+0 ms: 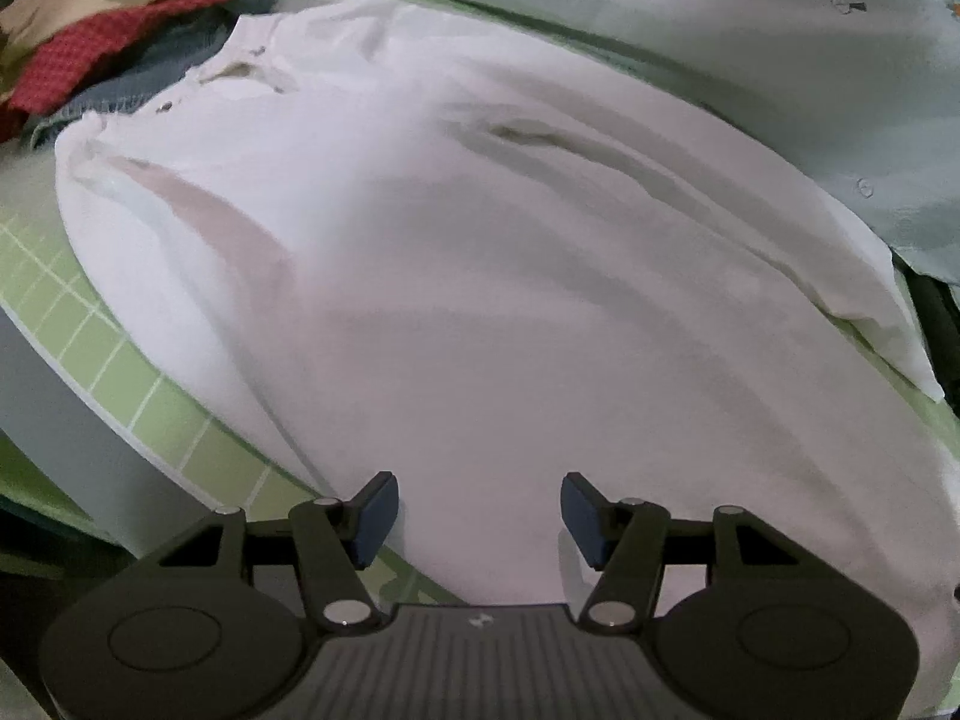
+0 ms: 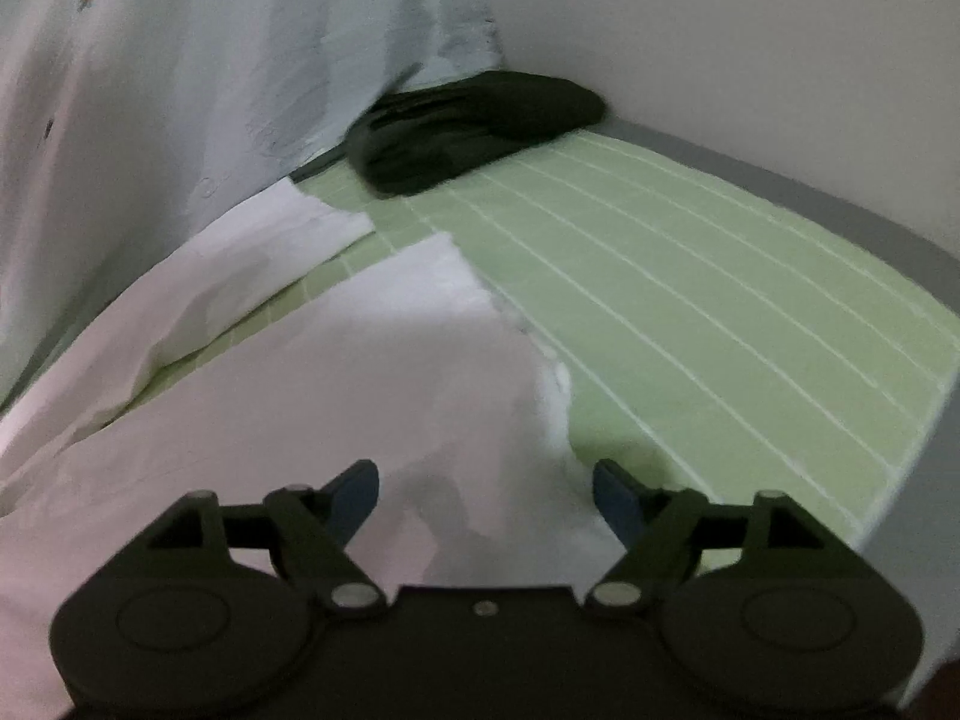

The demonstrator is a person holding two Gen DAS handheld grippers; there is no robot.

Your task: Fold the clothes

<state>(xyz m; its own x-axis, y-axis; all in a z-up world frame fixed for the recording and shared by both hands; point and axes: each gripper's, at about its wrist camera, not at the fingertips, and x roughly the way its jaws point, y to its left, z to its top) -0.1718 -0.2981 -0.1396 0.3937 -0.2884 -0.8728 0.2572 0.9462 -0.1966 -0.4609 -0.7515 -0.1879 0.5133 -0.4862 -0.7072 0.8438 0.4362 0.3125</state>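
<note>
A white shirt (image 1: 456,264) lies spread flat on the green grid mat (image 1: 78,324), its collar at the far left. My left gripper (image 1: 480,519) is open and empty just above the shirt's near edge. In the right wrist view the shirt's hem end (image 2: 360,384) and one sleeve (image 2: 252,264) lie on the mat (image 2: 690,300). My right gripper (image 2: 486,501) is open and empty over the shirt's hem corner, one finger over the cloth and the other over bare mat.
A pile of red, beige and grey clothes (image 1: 114,18) lies beyond the collar. A pale carrot-print cloth (image 1: 690,30) hangs along the far side and also shows in the right wrist view (image 2: 150,90). A folded dark garment (image 2: 474,126) sits at the mat's far corner.
</note>
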